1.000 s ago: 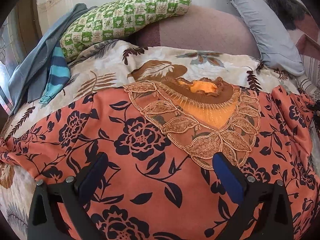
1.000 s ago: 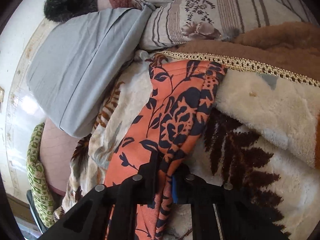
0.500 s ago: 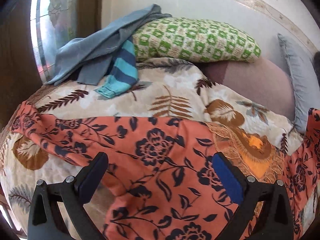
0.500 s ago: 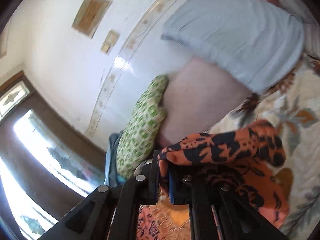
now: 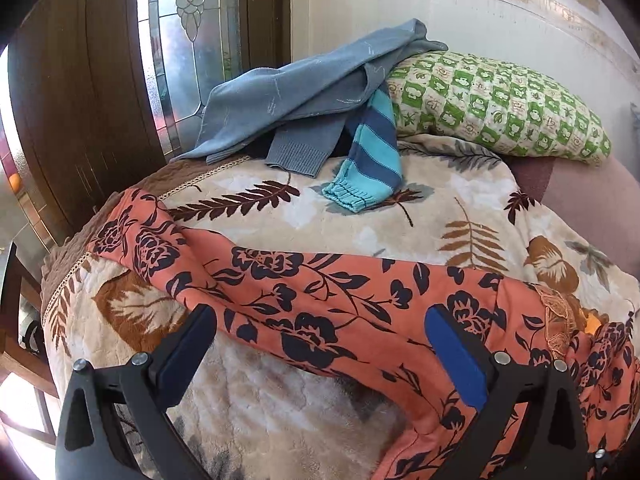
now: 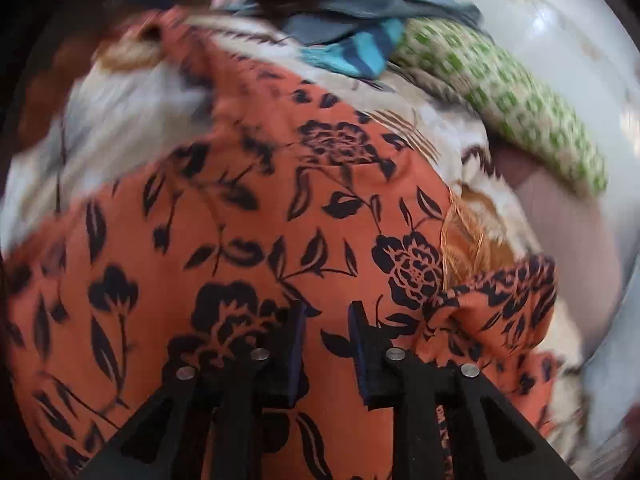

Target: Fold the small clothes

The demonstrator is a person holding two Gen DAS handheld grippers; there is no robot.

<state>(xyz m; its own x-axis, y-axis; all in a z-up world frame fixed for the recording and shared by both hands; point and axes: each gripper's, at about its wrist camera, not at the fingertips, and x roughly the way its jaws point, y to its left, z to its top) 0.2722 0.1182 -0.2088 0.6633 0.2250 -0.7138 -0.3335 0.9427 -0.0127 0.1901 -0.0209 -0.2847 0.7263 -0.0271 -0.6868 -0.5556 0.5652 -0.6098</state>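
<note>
An orange top with a dark flower print (image 5: 328, 300) lies across a leaf-patterned blanket (image 5: 440, 208) on a bed. Its left sleeve stretches to the bed's left edge. My left gripper (image 5: 320, 344) is open and empty, its fingers either side of the sleeve, just above it. In the blurred right wrist view the top (image 6: 248, 216) fills the middle, and its right sleeve (image 6: 504, 296) lies folded over the body. My right gripper (image 6: 326, 332) stands partly open over the cloth with nothing between its fingers.
A grey-blue sweater (image 5: 304, 92) and a blue striped sleeve (image 5: 372, 160) lie at the back of the bed beside a green checked pillow (image 5: 500, 108). A wooden door with a glass panel (image 5: 188, 40) stands at the left, close to the bed's edge.
My right gripper carried the right sleeve across, laid it on the top's body and let it go. My left gripper swung left to the left sleeve, still open.
</note>
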